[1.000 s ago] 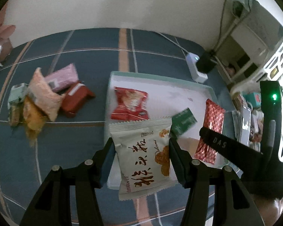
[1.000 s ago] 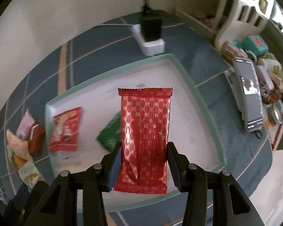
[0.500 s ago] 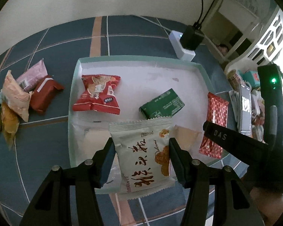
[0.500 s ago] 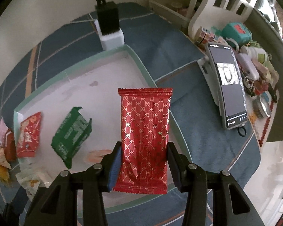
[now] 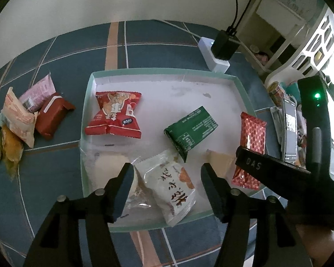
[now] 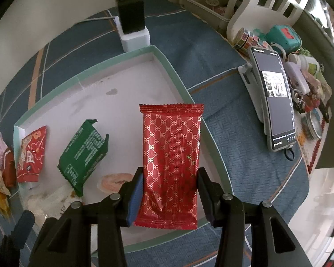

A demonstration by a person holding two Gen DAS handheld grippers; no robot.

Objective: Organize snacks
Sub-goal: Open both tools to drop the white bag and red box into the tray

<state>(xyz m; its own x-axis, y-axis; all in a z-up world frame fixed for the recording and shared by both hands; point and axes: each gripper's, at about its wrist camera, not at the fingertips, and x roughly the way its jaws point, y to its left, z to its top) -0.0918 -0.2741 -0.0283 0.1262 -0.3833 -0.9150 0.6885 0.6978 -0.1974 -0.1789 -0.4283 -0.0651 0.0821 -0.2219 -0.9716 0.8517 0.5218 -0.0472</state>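
A shallow tray with a teal rim [image 5: 158, 71] lies on the blue cloth. In it are a red snack bag [image 5: 114, 118], a green packet [image 5: 192, 129] and a white snack packet [image 5: 169, 183]. My left gripper [image 5: 167, 175] is open just above the white packet, which lies loose at the tray's near edge. My right gripper [image 6: 170, 184] is shut on a red patterned wafer pack [image 6: 171, 155] and holds it over the tray's right rim [image 6: 173, 77]; the pack also shows in the left wrist view [image 5: 251, 146].
Several loose snacks [image 5: 29, 115] lie on the cloth left of the tray. A white power strip with a black plug [image 5: 218, 51] sits behind the tray. A phone on a stand [image 6: 276, 102] and small clutter [image 6: 300, 51] are to the right.
My left gripper opened and let the white packet drop into the tray's near edge. Both views slid further over the tray. The right gripper keeps its hold on the red pack.
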